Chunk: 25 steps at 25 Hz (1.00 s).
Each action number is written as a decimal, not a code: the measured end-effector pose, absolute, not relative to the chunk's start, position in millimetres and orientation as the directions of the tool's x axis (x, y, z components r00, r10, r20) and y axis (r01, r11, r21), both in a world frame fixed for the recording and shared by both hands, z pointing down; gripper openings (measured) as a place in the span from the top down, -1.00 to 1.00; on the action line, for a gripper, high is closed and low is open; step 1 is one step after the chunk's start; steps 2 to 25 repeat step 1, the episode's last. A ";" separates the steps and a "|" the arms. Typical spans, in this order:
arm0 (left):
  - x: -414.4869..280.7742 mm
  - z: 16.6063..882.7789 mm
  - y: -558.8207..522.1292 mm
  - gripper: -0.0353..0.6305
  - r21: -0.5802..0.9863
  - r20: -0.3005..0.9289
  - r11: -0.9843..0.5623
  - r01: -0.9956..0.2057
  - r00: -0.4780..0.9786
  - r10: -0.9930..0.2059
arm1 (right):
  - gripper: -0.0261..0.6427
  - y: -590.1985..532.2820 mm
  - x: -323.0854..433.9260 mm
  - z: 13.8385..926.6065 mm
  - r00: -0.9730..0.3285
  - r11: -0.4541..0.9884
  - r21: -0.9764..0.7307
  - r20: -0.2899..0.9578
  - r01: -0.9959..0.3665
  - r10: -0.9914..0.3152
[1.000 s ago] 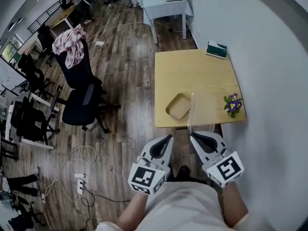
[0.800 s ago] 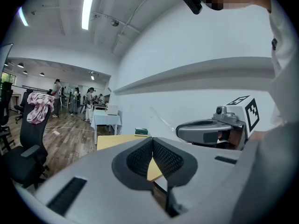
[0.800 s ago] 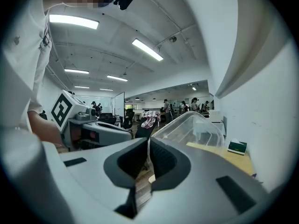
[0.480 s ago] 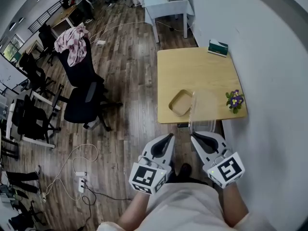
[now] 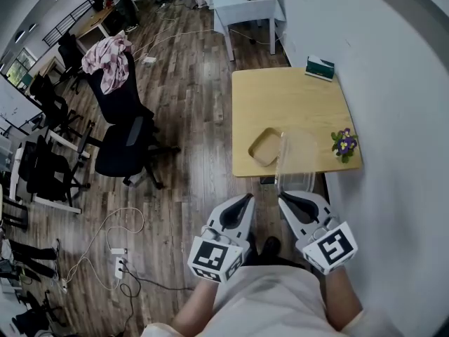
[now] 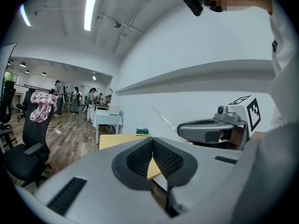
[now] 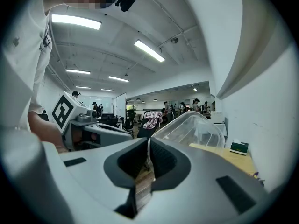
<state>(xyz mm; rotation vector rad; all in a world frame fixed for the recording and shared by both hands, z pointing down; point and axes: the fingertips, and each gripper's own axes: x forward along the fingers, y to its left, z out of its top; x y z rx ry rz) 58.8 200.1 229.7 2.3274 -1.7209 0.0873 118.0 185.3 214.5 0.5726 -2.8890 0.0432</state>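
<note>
My right gripper (image 5: 283,196) is shut on the rim of a clear plastic lid (image 5: 295,159), which stands on edge in the air over the near edge of the wooden table (image 5: 287,93). In the right gripper view the clear plastic lid (image 7: 191,127) rises just beyond my jaws. A shallow tan tray (image 5: 266,147) lies on the table beside the lid. My left gripper (image 5: 245,199) is shut on nothing, held level with the right one, short of the table. In the left gripper view the shut left gripper (image 6: 152,146) points towards the table (image 6: 117,140).
A small pot of purple flowers (image 5: 344,144) stands at the table's near right corner and a green box (image 5: 319,69) at its far right. A white wall runs along the right. Black office chairs (image 5: 123,142), one with a pink cloth (image 5: 105,53), and floor cables (image 5: 116,248) are on the left.
The view has shifted slightly, so the table sits a little further right in the head view. Both grippers keep their pose and the lid stays held.
</note>
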 end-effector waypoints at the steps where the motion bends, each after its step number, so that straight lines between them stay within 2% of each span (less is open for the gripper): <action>1: 59.3 230.6 200.6 0.88 0.160 0.193 -0.273 -0.949 0.301 -0.934 | 0.85 185.8 118.3 215.0 -0.907 0.925 0.010 0.196 -0.379 -0.373; 25: 59.3 230.6 200.6 0.88 0.160 0.193 -0.273 -0.949 0.301 -0.934 | 0.85 185.8 118.3 215.0 -0.907 0.925 0.010 0.196 -0.379 -0.373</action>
